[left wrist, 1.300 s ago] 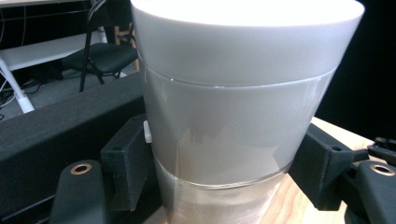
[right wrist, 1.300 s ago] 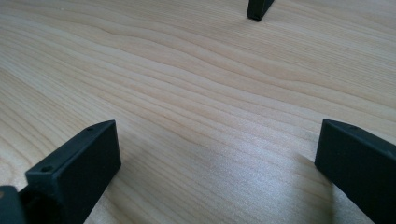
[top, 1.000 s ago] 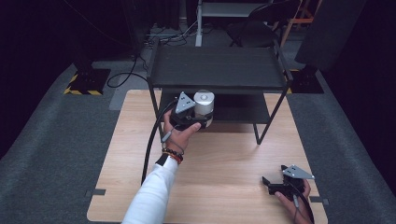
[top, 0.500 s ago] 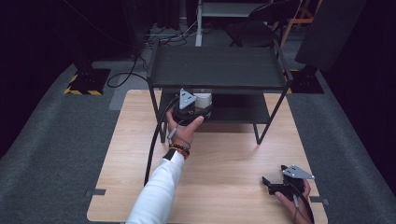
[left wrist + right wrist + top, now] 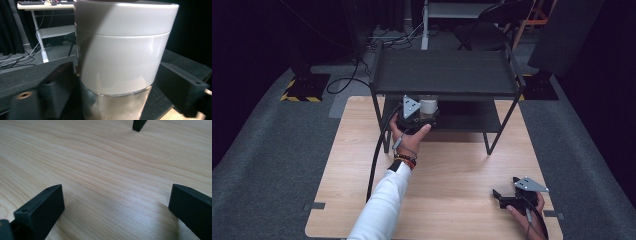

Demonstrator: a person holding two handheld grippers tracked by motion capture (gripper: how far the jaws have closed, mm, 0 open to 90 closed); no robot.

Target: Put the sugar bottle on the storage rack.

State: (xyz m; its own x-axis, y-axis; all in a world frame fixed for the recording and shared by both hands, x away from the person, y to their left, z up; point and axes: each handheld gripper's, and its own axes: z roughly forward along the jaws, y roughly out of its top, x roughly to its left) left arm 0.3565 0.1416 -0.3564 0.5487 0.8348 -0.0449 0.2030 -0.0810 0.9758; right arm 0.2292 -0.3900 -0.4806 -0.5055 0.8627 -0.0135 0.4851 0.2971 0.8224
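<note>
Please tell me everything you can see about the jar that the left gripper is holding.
The jar is a round, upright canister with a wide matte white lid and upper band above a clear lower body; something pale seems to lie at the bottom. The left gripper has it between its black jaws, one on each side. In the high view it sits at the front edge of the black rack's lower shelf.

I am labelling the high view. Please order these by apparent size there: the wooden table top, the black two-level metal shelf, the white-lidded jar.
1. Wooden table top, largest.
2. Black two-level metal shelf; it is higher, nearer the camera, so slightly flattered.
3. White-lidded jar, smallest, partly hidden.
</note>
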